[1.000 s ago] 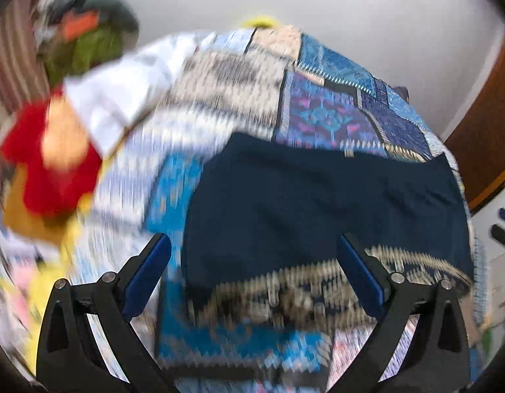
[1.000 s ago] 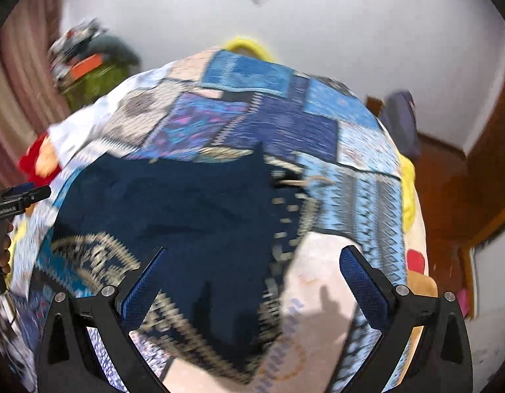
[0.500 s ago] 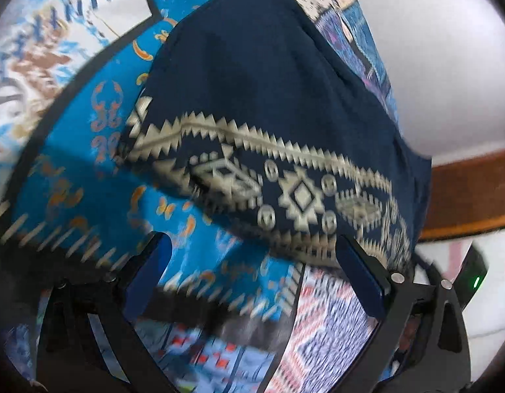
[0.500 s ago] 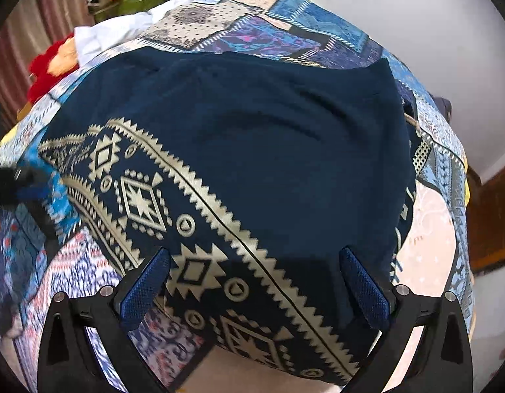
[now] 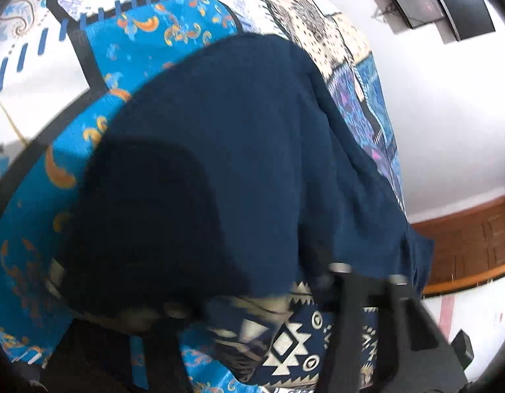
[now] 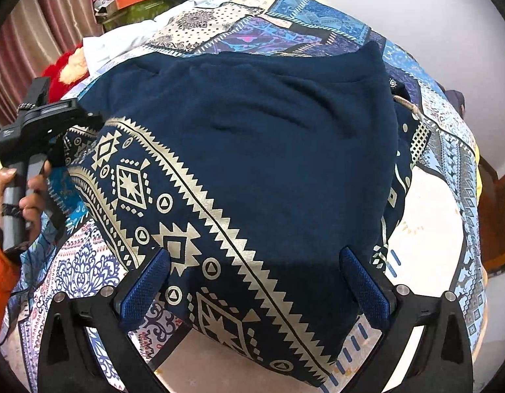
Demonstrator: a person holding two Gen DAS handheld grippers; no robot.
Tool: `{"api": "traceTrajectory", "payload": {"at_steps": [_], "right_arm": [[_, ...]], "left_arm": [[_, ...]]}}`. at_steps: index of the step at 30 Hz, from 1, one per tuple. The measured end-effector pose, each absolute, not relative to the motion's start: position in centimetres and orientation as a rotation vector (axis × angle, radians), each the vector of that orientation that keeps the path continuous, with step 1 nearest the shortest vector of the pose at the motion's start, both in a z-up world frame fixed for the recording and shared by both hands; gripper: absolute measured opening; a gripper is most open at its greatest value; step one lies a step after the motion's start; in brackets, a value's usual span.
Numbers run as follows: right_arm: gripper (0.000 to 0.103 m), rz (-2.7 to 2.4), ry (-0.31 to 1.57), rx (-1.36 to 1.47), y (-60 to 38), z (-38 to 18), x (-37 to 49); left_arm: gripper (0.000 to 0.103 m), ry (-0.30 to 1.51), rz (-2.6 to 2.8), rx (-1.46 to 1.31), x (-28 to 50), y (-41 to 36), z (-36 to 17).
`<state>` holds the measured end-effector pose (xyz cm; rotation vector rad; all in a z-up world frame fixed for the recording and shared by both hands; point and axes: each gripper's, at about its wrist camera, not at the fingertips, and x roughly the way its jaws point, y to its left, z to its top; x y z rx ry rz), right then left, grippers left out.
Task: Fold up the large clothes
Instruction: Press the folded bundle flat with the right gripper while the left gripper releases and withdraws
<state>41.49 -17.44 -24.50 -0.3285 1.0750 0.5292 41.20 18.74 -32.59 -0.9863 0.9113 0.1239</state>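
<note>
A navy garment (image 6: 269, 150) with a cream geometric band lies folded on the patchwork bedspread (image 6: 429, 229). My right gripper (image 6: 252, 281) is open and hangs low over the garment's near edge, its blue pads on either side of the patterned band. My left gripper (image 5: 246, 294) is at the garment's left corner and its jaws are closing. The navy fabric (image 5: 252, 147) is bunched up between them and hides the left finger. In the right wrist view a hand (image 6: 29, 196) holds the left gripper (image 6: 52, 131) at that corner.
A white cloth (image 6: 115, 42), a red item (image 6: 59, 72) and a pile of things (image 6: 131, 0) sit at the bed's far left by a curtain. A screen (image 5: 432, 0) hangs on the white wall. A wooden panel (image 5: 465, 239) lies beyond the bed's right side.
Both grippers have come down close to the garment. The left one rolled, moved onto the hem corner and narrowed its jaws, bunching the cloth. The right one stays open.
</note>
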Motion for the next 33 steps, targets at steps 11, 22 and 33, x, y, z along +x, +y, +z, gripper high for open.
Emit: {"api": "traceTrajectory", "payload": {"at_steps": [11,22,33], "right_arm": [[0.102,0.548,0.937,-0.34,-11.2,-19.4,41.7],[0.103,0.67,1.091,-0.435,-1.9,-27.1,42.2],[0.102,0.578,1.048,-0.247,-10.9,-21.4,42.7]], "left_arm": [[0.013,0.838,0.178,-0.592,39.7,16.5,-25.4],[0.013,0.873,0.276,-0.448,36.6,17.0,-25.6],[0.012,0.75,0.216,-0.257,37.9,10.7,-18.2]]}}
